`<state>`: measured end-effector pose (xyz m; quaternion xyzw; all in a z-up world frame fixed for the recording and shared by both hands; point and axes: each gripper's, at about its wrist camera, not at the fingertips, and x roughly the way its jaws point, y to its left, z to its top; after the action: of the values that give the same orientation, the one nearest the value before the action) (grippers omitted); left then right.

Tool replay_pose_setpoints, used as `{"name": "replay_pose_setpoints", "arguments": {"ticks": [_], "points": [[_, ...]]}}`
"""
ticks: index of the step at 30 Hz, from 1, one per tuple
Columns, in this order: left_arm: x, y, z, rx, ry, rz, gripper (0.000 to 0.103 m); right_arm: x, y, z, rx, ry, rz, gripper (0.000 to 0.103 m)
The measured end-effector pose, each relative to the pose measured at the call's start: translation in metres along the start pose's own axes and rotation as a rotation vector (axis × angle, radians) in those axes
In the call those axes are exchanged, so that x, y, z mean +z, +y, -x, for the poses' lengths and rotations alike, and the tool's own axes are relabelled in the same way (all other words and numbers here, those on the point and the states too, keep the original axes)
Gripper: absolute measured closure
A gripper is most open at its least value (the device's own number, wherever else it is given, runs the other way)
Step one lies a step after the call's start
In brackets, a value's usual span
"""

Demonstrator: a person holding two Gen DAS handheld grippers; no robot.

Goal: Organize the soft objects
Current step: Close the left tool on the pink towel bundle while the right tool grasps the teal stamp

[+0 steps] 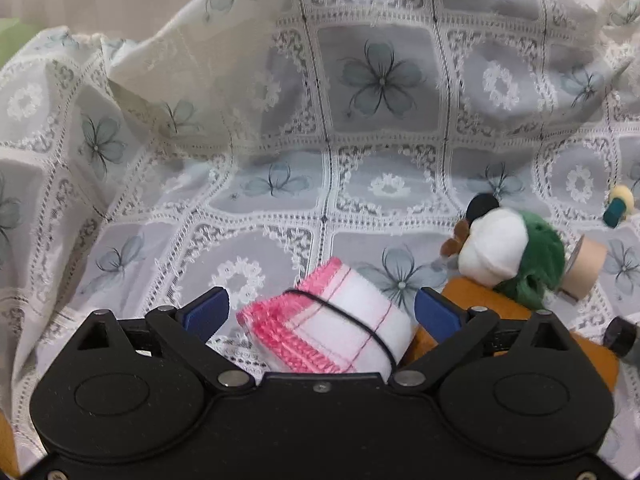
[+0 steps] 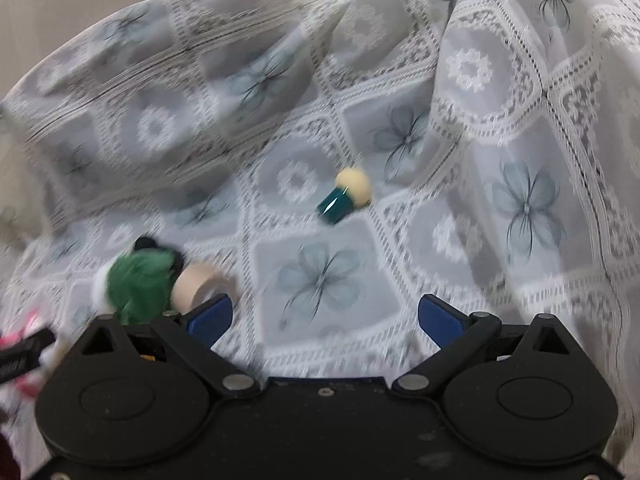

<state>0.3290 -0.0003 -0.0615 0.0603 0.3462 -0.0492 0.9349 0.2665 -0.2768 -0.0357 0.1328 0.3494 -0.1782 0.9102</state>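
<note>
Lace cloth (image 1: 380,80) printed with grey-blue flowers is covering the whole surface and rising in folds toward the top of both frames. At the bottom centre of the left wrist view I am holding my left tool (image 1: 322,314) spread wide, and a folded white towel bundle (image 1: 332,328) with pink edging and a black band is lying between its blue pads without being pressed. To the right of it a green and white plush toy (image 1: 516,256) is resting against a beige roll (image 1: 590,266). In the blurred right wrist view my right tool (image 2: 325,318) is also gaping, empty, over bare cloth; a cream puff with a teal handle (image 2: 346,196) is lying at frame centre.
</note>
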Motion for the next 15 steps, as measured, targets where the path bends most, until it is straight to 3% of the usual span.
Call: {"name": "replay_pose_setpoints", "arguments": {"ticks": [8,15], "points": [[-0.019,0.011,-0.011,-0.039,-0.036,0.040,0.003,0.029,0.002,-0.047,-0.064,-0.107,0.079,0.005],[-0.022,0.004,-0.016,-0.008,-0.083,-0.008,0.003,0.040,0.008,-0.094,-0.095,-0.138,0.255,0.018]]}}
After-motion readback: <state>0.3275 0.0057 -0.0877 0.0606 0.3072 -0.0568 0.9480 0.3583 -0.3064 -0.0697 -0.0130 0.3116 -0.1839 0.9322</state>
